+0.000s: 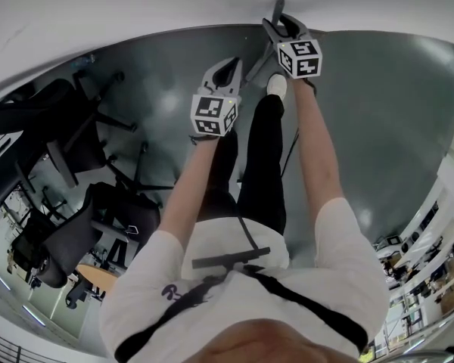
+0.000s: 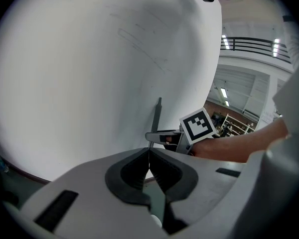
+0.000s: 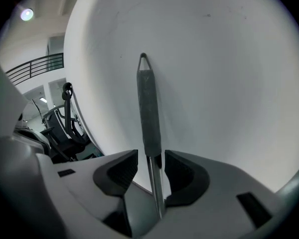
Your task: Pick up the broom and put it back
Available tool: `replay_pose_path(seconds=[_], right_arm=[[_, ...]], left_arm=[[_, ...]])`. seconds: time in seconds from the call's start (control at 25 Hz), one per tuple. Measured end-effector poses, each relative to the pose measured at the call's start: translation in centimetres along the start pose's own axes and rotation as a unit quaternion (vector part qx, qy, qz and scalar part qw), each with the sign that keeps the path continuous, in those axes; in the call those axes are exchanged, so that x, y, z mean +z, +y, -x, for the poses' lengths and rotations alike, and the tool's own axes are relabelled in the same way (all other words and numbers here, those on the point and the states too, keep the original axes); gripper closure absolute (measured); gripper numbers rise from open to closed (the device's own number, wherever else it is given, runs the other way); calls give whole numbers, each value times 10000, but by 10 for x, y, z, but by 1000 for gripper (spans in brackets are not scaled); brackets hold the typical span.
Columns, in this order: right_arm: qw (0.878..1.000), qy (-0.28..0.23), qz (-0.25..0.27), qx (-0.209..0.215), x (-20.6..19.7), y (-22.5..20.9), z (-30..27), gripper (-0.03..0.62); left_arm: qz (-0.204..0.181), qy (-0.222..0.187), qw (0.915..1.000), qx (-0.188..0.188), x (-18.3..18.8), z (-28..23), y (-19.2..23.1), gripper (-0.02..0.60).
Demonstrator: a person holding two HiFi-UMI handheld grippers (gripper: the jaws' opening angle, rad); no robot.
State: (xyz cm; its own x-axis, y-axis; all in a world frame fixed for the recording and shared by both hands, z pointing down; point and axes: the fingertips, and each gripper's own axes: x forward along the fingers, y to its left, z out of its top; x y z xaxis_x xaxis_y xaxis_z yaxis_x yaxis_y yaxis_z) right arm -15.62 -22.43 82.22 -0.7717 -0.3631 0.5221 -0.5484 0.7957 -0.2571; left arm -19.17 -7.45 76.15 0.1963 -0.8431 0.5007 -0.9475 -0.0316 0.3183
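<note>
The broom's grey grip (image 3: 148,108) stands upright against the white wall (image 3: 224,83), its thin metal shaft running down between my right gripper's (image 3: 150,161) jaws. Those jaws stand a little apart, with a gap on the shaft's left side, so the right gripper is open around it. My left gripper (image 2: 148,156) sits lower on the same shaft, its pads closed on the thin rod. The left gripper view also takes in the grip (image 2: 157,113) and the right gripper (image 2: 162,136) ahead. In the head view both grippers (image 1: 228,68) (image 1: 280,27) reach toward the wall. The broom's head is hidden.
Black office chairs (image 1: 68,142) crowd the grey floor (image 1: 378,112) to the left. The person's legs and white shoe (image 1: 277,85) stand directly below the grippers. The wall (image 1: 136,6) closes off the space ahead.
</note>
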Motion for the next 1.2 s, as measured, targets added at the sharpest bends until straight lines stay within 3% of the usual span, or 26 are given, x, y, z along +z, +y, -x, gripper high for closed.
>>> replay_pose_path(seconds=[0.12,0.2,0.36,0.8,1.04,1.2], right_arm=[[9999,-18,25,97,4,-1,-1,429],[9999,-1,38,109,6,-2,0,484],[9996,180,181,105,4,2,5,490],[9959,459,-193,-752,-12,17,89,491],[9879,142,-544,-1444,24,27,141,491],[9822,-354,-686,-1711,73,43,170,491]], left_arm=[[-16,11,10000,25,0,3,3,568],[-36,0,10000,12,3,4,3,568],[-78,-29,10000,-44,10,9,-2,569],[349,-143,9992,-152,40,50,-28,569],[400,-453,9981,-152,80,79,-36,568],[197,-696,9972,-165,116,97,-37,569]])
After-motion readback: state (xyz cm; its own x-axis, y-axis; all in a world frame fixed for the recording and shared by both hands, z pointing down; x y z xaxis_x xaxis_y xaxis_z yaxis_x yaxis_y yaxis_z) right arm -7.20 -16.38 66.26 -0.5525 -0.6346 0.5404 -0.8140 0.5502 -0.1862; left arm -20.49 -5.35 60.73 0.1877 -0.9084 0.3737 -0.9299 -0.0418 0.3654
